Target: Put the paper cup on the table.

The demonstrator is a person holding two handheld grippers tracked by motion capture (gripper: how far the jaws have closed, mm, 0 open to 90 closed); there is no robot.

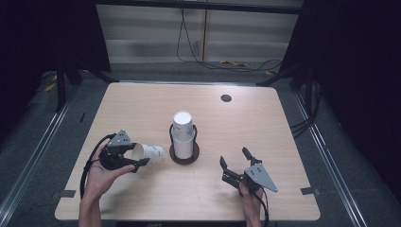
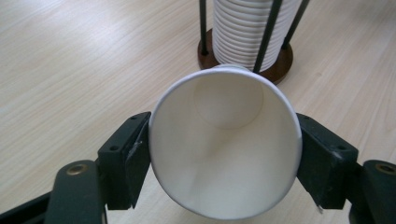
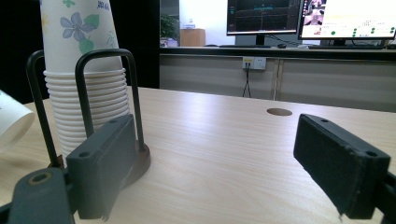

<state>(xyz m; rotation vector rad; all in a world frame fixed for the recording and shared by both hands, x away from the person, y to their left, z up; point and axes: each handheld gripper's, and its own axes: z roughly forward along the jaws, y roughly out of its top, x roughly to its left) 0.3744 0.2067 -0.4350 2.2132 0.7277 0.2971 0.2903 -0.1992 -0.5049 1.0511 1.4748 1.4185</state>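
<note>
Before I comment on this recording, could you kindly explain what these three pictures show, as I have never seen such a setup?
A person sits at a wooden table and holds a hand tool with two black jaws in each hand. One picture looks down from above; the other two come from cameras riding on each tool. The left gripper clasps a paper cup by its rim, lying on its side with its mouth facing that camera. The right gripper is open and holds nothing. Mid-table stands a stack of cups in a wire holder on a round brown base.
</note>
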